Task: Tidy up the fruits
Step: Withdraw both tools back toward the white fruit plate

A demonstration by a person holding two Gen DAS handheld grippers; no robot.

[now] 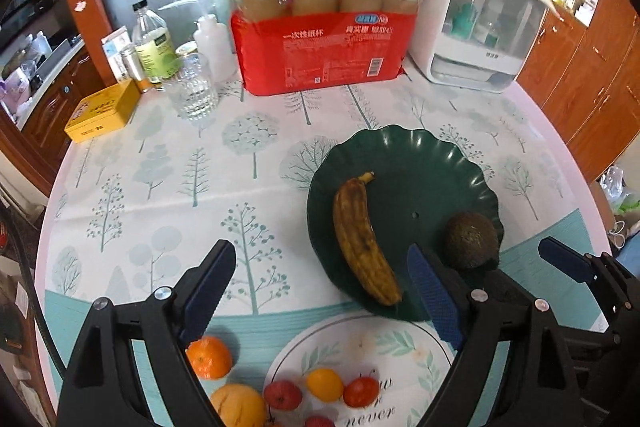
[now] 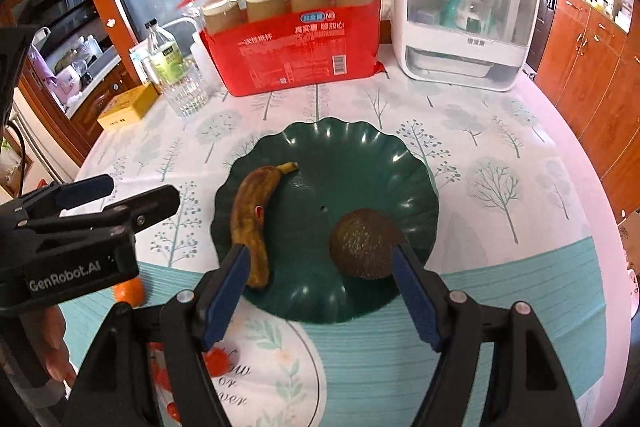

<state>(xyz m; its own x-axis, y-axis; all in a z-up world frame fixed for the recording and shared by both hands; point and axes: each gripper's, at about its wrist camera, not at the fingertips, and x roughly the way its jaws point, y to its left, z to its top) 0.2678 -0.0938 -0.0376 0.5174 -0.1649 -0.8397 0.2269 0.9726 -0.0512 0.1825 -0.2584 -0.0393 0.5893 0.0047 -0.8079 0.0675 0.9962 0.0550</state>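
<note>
**Two open grippers over a half-sorted table of fruit**

Wooden cabinets ring a round table (image 1: 160,163) covered in a tree-print cloth. Along its far edge, from left to right, stand a yellow tin (image 1: 102,110), a clear bottle with a green label (image 1: 154,45), a ribbed drinking glass (image 1: 195,89), a red pack of paper cups (image 1: 326,41) and a white countertop appliance (image 1: 476,19) with a see-through front. None of these stands between the grippers and the fruit.

Nearer, a dark green scalloped plate (image 1: 416,163) holds a browned banana (image 1: 362,239) on its left side and an avocado (image 1: 472,241) on its right, well apart. At the near edge an orange (image 1: 209,357) lies on the cloth, and beside it a white leaf-patterned plate (image 1: 404,351) carries several small red and yellow fruits (image 1: 325,385).

The left gripper (image 1: 320,281) tilts down over the table, jaws wide apart and empty, the banana seen between its fingers. The right gripper (image 2: 320,283) tilts down likewise, jaws parted with nothing clamped, the avocado lying just beside its right finger (image 2: 416,299). A hand (image 2: 54,343) shows at the left gripper's handle.
</note>
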